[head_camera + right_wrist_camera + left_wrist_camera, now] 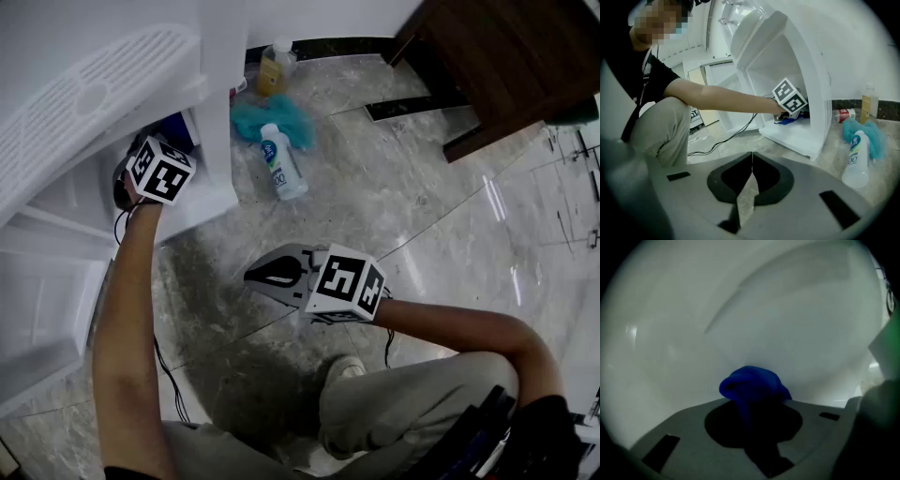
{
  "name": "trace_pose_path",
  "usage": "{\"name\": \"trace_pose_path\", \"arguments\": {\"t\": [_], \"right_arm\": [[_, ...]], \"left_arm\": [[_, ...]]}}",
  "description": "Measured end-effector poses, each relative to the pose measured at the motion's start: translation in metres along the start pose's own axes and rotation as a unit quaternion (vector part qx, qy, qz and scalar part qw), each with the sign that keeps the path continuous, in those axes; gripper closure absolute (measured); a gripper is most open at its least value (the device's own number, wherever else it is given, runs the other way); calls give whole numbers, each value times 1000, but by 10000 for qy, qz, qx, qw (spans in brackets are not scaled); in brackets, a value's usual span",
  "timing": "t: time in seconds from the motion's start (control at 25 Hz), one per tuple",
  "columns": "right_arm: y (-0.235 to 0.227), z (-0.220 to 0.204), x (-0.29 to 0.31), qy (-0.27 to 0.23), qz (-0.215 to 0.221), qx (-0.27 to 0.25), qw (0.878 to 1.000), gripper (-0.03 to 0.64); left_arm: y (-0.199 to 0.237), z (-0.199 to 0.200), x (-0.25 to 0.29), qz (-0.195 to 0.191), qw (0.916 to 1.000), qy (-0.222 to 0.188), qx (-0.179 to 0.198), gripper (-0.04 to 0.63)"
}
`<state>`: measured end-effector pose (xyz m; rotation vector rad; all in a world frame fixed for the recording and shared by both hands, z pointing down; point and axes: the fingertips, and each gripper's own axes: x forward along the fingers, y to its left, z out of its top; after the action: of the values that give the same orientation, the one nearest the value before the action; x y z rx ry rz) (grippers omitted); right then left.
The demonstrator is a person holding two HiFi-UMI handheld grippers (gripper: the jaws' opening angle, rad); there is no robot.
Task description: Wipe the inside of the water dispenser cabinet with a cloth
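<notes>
White cabinet (pixel 740 310) interior: left tool (pixel 757 411) pinches bunched, deep-blue cloth (pixel 752 383); right tool (pixel 751 159) closed, empty, over floor (pixel 375 187).

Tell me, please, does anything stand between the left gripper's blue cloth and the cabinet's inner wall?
Nothing visible does: the left gripper grips the blue cloth, bunched directly before the bare white inner wall.

The head view is evenly lit, with streaks of glare on the glossy floor (pixel 487 202) and a soft shadow beneath the person (pixel 403 394). The left gripper view is dim inside the cabinet (pixel 740 310); the cloth (pixel 754 385) looks dark and soft-edged. Both gripper views bulge and blacken at the corners.
</notes>
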<state>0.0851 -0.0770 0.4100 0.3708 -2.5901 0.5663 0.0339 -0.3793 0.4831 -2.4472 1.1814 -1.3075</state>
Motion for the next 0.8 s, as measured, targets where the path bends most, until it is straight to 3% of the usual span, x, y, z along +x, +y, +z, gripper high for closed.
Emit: {"name": "trace_pose_path", "arguments": {"t": [0.28,0.44,0.64,0.8], "right_arm": [[3,-17,8,3,142,112,9998,618],[7,-14,15,-58,183,388,9991,618],[18,-22,18,87,258,350,9990,618],[20,-32,19,278,218,357,9987,618]], "left_arm": [[-4,2,-9,37,9998,-96,-190,526],[-16,1,-14,-29,9998,-173,85,526],[-4,3,-1,38,9996,103,268,526],[2,3,2,-34,10000,55,-56,526]]}}
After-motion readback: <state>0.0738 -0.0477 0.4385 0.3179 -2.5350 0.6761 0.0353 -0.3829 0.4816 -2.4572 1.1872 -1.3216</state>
